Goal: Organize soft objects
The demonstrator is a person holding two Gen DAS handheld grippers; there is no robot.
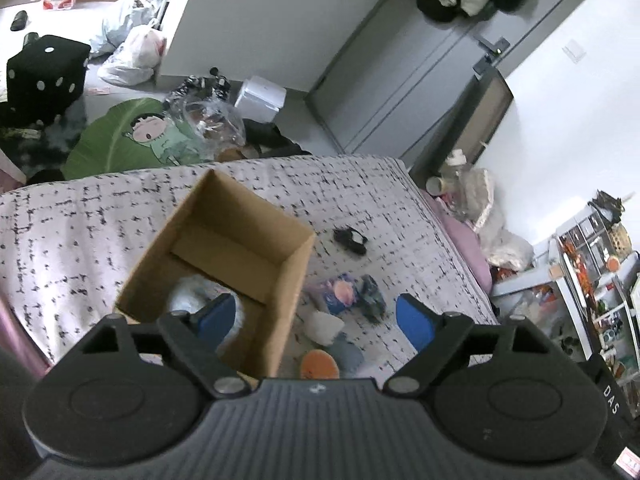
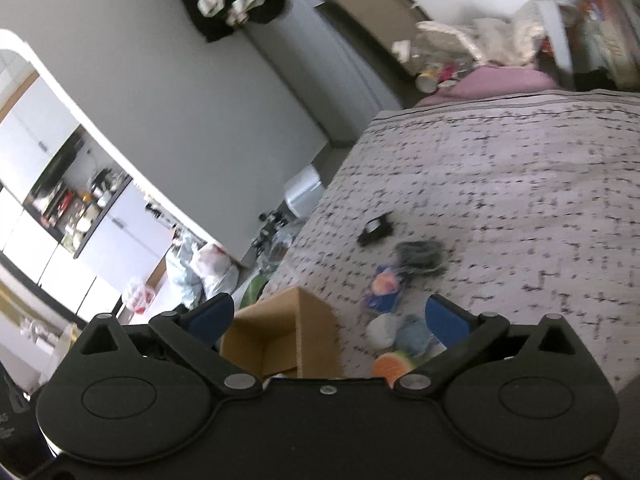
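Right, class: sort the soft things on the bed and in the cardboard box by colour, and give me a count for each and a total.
White: 2, one in the cardboard box, one on the bed
Orange: 1
Grey-blue: 1
Blue and pink: 1
Dark patterned: 1
Black: 1
Total: 7

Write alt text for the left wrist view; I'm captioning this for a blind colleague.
An open left hand-held gripper hovers over a cardboard box on a patterned bedspread, with a white fluffy toy inside the box. Beside the box lie more soft toys: white, orange, blue and black.
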